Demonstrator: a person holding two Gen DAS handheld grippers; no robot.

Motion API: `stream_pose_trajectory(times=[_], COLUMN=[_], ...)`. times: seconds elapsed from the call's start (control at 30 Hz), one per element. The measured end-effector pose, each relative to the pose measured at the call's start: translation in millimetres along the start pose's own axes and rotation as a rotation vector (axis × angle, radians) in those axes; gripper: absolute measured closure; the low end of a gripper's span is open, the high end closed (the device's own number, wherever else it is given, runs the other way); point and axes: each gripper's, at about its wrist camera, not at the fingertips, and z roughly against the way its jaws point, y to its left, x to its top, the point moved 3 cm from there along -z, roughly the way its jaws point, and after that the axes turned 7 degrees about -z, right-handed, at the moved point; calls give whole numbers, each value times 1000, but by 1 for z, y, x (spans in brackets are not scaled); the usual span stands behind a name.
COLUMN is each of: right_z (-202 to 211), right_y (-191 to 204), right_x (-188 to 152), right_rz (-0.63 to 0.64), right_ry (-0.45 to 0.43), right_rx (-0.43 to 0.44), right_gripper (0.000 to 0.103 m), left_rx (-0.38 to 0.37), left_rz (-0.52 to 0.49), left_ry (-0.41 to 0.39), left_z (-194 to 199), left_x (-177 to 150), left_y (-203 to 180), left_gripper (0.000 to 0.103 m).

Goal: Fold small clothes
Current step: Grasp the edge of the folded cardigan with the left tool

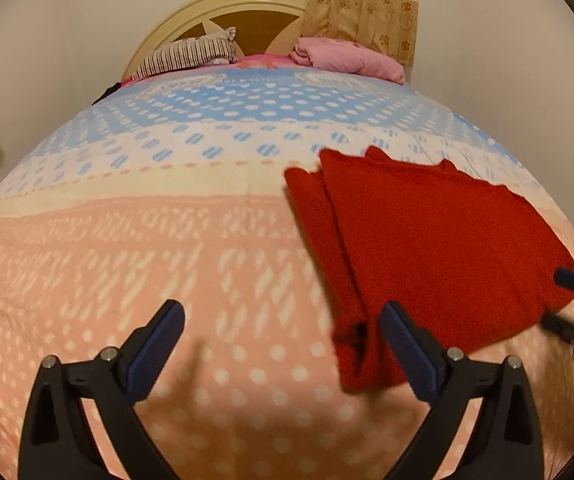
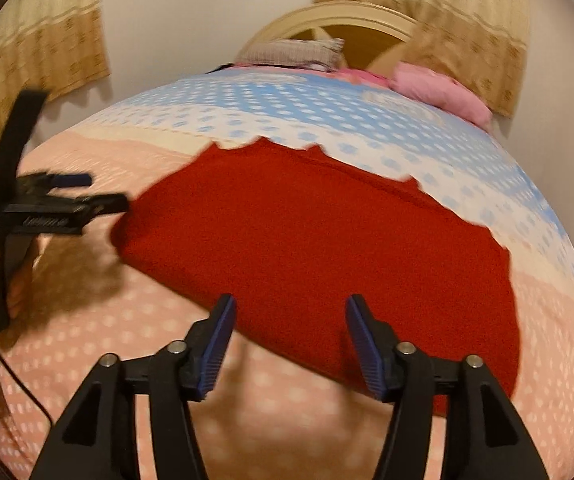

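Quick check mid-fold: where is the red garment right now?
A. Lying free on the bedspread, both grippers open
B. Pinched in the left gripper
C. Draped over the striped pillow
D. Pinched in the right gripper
A: the red garment lies flat on the bedspread; the left gripper and right gripper both stand open and off it.

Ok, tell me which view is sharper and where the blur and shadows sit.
Left wrist view: mostly sharp; the bedspread bulges with fisheye distortion, the right gripper at the edge is smeared, soft shadows lie below the open left gripper. Right wrist view: motion-blurred throughout, the headboard and pillows soft, a dark shadow beside the red garment.
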Motion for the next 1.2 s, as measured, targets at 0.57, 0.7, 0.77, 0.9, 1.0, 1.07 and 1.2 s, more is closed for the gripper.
stream_pose_trajectory(times=[0.57, 0.7, 0.77, 0.9, 1.0, 1.07, 1.2], right_z=[-29, -38, -42, -51, -53, -55, -56], right_y=[114, 124, 127, 135, 138, 140, 140], right_x=[0, 2, 4, 5, 5, 4, 3], right_rz=[243, 265, 272, 290, 285, 290, 281], right_ry=[11, 5, 2, 9, 5, 14, 20], right_rx=[42, 10, 4, -17, -10, -7, 15], right_gripper=[40, 40, 40, 40, 49, 70, 93], left_rx=[-274, -292, -298, -350, -363, -386, -438], left_rz=[165, 164, 173, 195, 198, 196, 221], left_ry=[36, 66, 76, 105, 107, 112, 132], left_z=[-68, -87, -93, -105, -106, -108, -114], left_x=[54, 61, 62, 61, 62, 63, 64], left_y=[5, 2, 4, 5, 6, 5, 4], left_gripper=[2, 4, 9, 21, 30, 46, 77])
